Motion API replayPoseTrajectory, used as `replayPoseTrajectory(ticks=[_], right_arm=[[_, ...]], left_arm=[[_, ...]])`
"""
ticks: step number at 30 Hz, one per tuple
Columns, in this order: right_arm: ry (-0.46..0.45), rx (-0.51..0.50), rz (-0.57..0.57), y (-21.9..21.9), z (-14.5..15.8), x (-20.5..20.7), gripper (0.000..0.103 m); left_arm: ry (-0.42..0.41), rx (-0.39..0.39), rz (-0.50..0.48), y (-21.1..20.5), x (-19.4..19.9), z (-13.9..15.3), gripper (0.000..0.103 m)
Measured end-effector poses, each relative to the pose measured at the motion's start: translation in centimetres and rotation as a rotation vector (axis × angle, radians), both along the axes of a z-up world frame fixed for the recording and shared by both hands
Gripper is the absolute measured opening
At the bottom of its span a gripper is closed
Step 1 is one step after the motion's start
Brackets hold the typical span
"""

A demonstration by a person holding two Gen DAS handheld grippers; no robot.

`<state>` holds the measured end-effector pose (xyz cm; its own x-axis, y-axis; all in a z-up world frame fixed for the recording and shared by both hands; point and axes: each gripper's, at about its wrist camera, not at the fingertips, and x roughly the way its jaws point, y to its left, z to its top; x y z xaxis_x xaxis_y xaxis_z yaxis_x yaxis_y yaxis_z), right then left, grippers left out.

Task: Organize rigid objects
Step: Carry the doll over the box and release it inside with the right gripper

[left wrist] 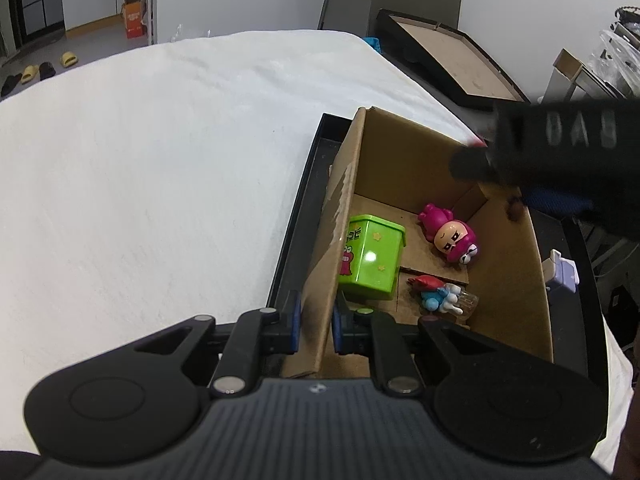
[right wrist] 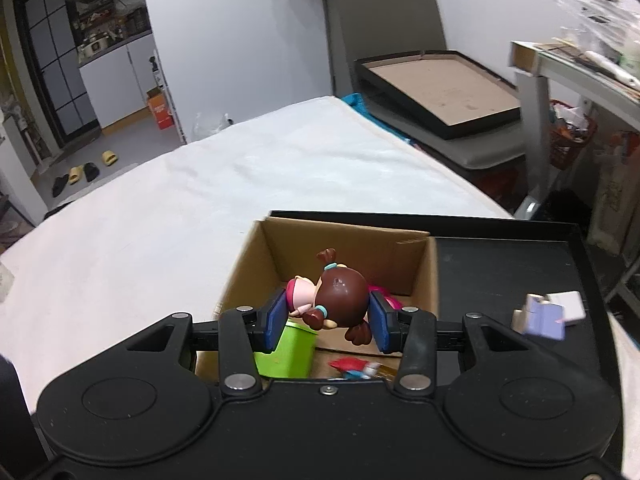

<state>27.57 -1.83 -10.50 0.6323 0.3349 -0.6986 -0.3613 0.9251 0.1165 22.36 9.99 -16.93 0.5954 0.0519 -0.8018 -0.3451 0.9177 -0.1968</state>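
Hovering above the cardboard box (right wrist: 344, 248), the right hand-held gripper (right wrist: 329, 316) pinches a brown-haired figurine (right wrist: 340, 294) by its round head, a hard, glossy, light toy likely to slip. The left hand-held gripper (left wrist: 316, 322) clamps the box's left wall. Inside lie a green tin (left wrist: 372, 256) and a pink figurine (left wrist: 448, 236).

Brown-haired figurine (right wrist: 340, 292) tilted above cardboard box (right wrist: 352, 246)

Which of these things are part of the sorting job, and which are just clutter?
Job: cardboard box, brown-haired doll in right gripper, green tub, pink figure, small blue-red toy, left gripper on box wall.

Clutter: slippers, chair, orange box.
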Motion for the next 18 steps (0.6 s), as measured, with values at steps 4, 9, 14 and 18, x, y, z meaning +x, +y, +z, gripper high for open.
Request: replayPoseTrajectory(ticks=[4, 9, 14, 18], right_arm=[[-0.041, 0.051, 0.044, 1.1, 0.6, -0.2, 0.045], [-0.026, 0.038, 0.043, 1.1, 0.1, -0.4, 0.045], [-0.018, 0.010, 0.034, 0.2, -0.2, -0.8, 0.045], [-0.014, 0.006, 0.009, -1.2, 0.0, -1.0, 0.045]], left_arm=[[0.002, -0.011, 0.001, 0.2, 0.1, -0.1, 0.014], [0.004, -0.023, 0.004, 0.5, 0.1, -0.3, 0.014], [0.002, -0.022, -0.002, 0.5, 0.1, -0.3, 0.015], [0.000, -0.011, -0.005, 0.3, 0.1, -0.2, 0.015]])
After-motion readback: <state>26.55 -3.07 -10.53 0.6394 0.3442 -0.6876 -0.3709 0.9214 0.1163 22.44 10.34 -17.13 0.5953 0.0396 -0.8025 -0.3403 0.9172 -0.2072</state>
